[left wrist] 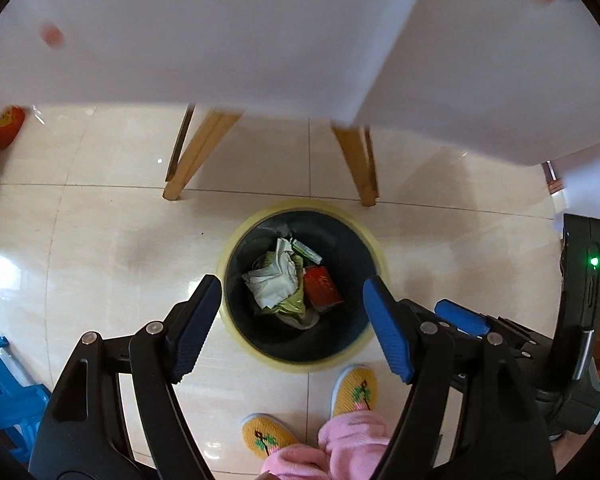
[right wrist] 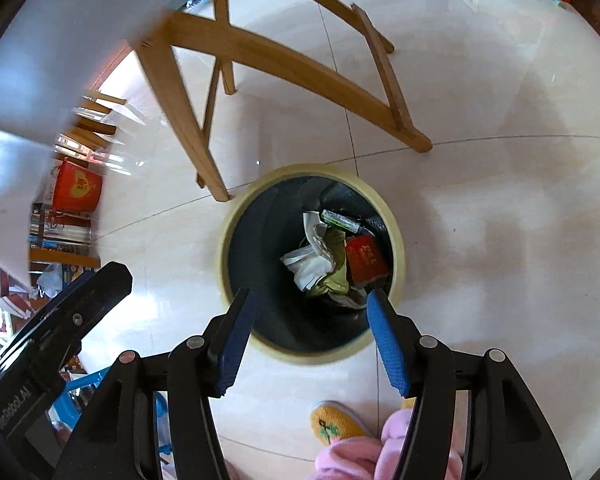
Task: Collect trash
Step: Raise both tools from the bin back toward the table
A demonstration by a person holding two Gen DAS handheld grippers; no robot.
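Note:
A round bin with a pale yellow rim and a black liner stands on the tiled floor. Inside lie crumpled white paper, a green wrapper, a red packet and a small green-and-white tube. My left gripper hangs open above the bin, nothing between its blue pads. My right gripper is also open and empty over the bin's near side. In the left wrist view the right gripper shows at the right.
A white table top on wooden legs stands just beyond the bin. Yellow slippers and pink trouser legs of a person are at the near edge. A blue plastic stool sits left; red boxes lie further off.

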